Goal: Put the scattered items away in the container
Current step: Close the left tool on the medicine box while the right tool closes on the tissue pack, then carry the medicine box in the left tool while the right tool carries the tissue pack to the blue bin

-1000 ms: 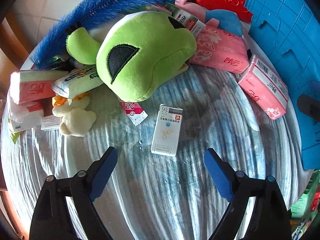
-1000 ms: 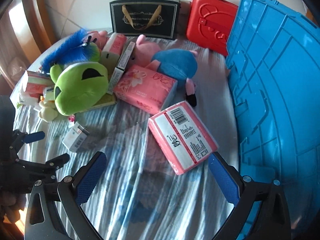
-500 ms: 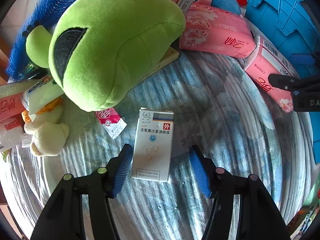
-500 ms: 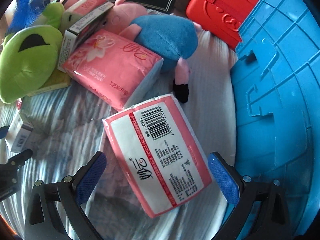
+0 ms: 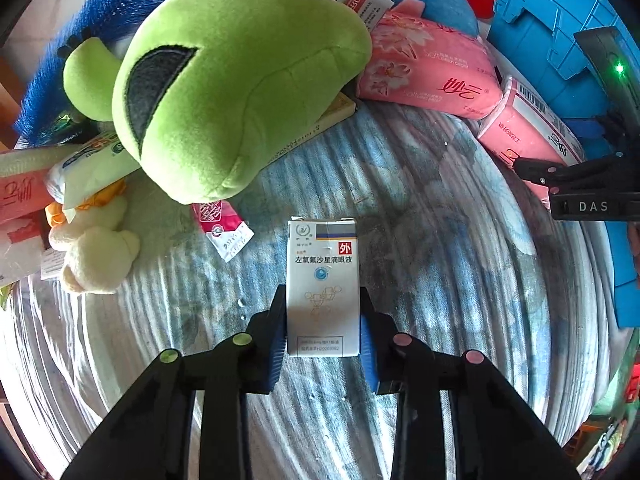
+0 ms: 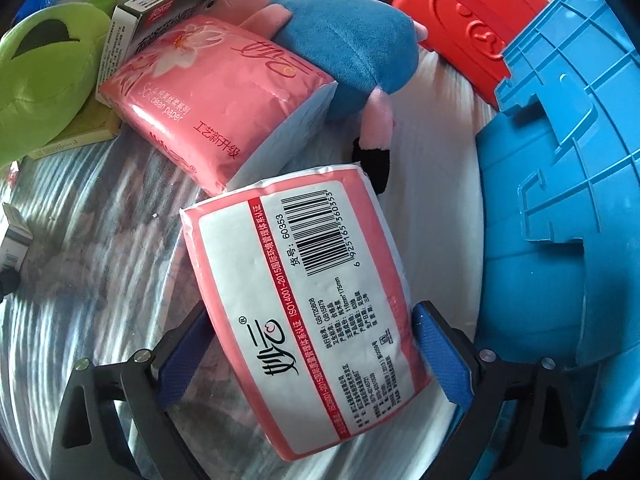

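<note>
Left gripper point(image 5: 323, 330) has just clamped its jaws onto the small white cardboard medicine box point(image 5: 322, 286) lying on the striped cloth point(image 5: 440, 280). Only the right wrist view shows the right gripper point(image 6: 312, 354): jaws wide, closing in around the pink-and-white plastic tissue pack point(image 6: 304, 300), which lies just beside the blue plastic container point(image 6: 560, 200).

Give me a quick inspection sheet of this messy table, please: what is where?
Surface: blue-grey streaked cloth, rumpled.
Job's things: white eye-drop box; pink tissue pack; blue crate beside it.
Clutter: green plush, second tissue pack, blue-and-pink plush, cream plush, red sachet.
Tongs: left tongs shut on the box; right tongs have just been closing around the tissue pack, right pad touching.
Cables: nothing seen.
Surroundings: red case.
</note>
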### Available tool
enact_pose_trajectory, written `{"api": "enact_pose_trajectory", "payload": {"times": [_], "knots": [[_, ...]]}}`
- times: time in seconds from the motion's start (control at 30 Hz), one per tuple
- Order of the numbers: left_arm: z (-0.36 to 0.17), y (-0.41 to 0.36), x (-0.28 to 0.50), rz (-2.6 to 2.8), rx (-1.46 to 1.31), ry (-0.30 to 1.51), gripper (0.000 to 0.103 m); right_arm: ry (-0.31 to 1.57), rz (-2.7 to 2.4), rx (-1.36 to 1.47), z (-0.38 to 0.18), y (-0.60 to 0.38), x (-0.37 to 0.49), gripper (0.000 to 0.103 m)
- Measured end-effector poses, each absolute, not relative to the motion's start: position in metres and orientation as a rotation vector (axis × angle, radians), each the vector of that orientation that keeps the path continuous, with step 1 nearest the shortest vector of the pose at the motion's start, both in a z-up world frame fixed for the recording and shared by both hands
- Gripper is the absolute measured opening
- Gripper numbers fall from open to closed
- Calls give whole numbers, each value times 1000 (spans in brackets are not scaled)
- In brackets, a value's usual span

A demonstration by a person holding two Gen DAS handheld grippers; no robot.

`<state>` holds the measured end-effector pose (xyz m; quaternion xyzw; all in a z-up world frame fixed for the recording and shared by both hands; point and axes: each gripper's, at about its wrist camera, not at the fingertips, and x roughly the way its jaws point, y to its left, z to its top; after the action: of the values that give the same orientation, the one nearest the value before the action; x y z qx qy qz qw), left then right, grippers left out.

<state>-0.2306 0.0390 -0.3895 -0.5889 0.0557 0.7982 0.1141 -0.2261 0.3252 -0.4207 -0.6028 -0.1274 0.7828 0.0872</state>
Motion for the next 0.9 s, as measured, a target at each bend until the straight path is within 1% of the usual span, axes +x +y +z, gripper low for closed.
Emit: {"api": "enact_pose_trajectory", "payload": {"times": [0.07, 0.17, 0.23, 0.43, 0.5, 0.67, 0.9], "knots": [[-386, 39, -229, 2346, -1717, 167, 30, -365, 2338, -1790, -416, 325, -223, 87], [-381, 39, -228, 2353, -1704, 163, 30, -313, 2350, -1793, -409, 323, -218, 81], [-377, 39, -227, 2358, -1694, 165, 30, -288, 2361, -1795, -407, 314, -215, 80], [-359, 29, -225, 2380, -1666, 167, 30, -233, 2388, -1770, -389, 289, -200, 80], [-352, 25, -223, 2391, -1655, 162, 30, -183, 2394, -1758, -379, 284, -194, 80], [-334, 15, -217, 2428, -1635, 169, 30, -77, 2419, -1704, -346, 273, -179, 80], [-295, 7, -219, 2487, -1555, 177, 30, -1, 2504, -1578, -287, 262, -160, 81]]}}
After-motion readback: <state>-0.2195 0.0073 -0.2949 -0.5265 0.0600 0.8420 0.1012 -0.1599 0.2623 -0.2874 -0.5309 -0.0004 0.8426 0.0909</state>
